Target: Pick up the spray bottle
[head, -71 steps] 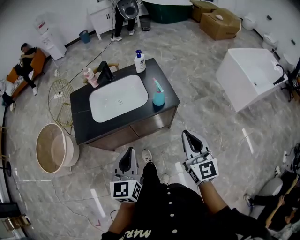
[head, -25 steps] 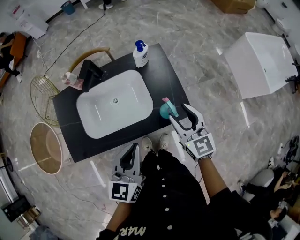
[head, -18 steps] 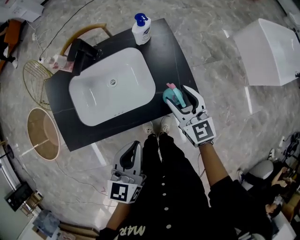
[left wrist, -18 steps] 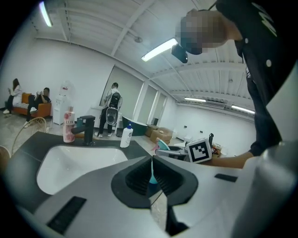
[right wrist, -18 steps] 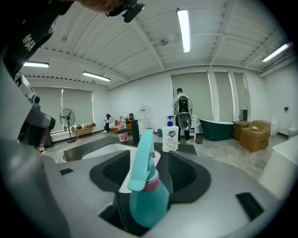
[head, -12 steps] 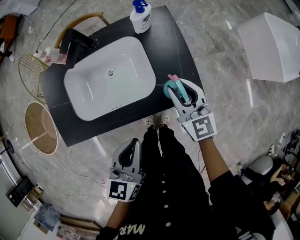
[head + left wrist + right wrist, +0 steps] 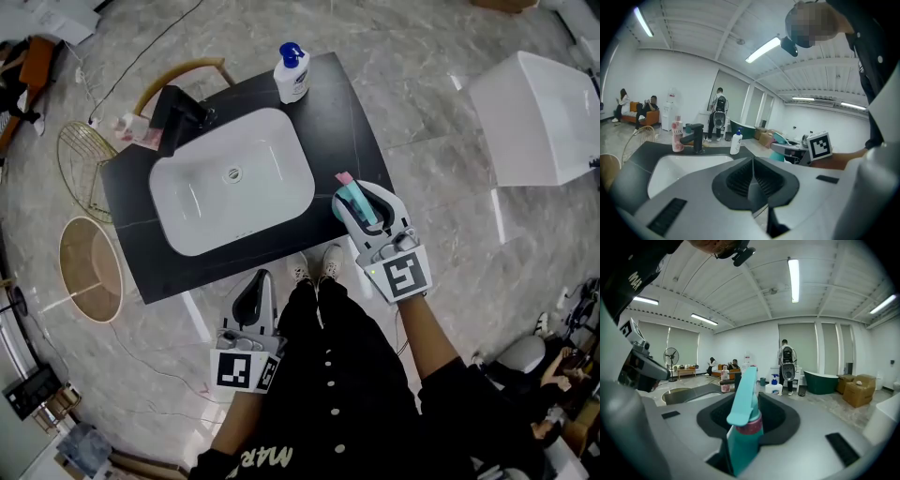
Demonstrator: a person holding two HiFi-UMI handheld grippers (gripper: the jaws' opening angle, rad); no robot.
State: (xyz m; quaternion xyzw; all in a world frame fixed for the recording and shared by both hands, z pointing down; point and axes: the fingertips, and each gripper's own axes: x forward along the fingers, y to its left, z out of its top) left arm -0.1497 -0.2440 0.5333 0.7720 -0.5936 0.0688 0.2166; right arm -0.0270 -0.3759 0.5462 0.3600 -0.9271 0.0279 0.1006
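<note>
The teal spray bottle point(image 7: 353, 200) with a pink collar stands at the right front corner of the black counter point(image 7: 352, 112). My right gripper point(image 7: 362, 193) is shut on the spray bottle, one jaw on each side of its body. In the right gripper view the bottle point(image 7: 743, 437) rises upright between the jaws, its trigger head above them. My left gripper point(image 7: 253, 281) hangs in front of the counter's front edge, shut and holding nothing. In the left gripper view its pads point(image 7: 740, 177) meet in a closed line.
A white basin point(image 7: 234, 187) is set in the counter, with a black faucet point(image 7: 178, 108), a pink bottle point(image 7: 131, 127) and a white pump bottle point(image 7: 292, 73) behind it. A round basket point(image 7: 89, 267) and a wire basket point(image 7: 80, 150) stand on the left. A white tub point(image 7: 539, 112) is on the right.
My right gripper has slid forward round the spray bottle and shut on it. My left gripper has sunk a little in front of the counter.
</note>
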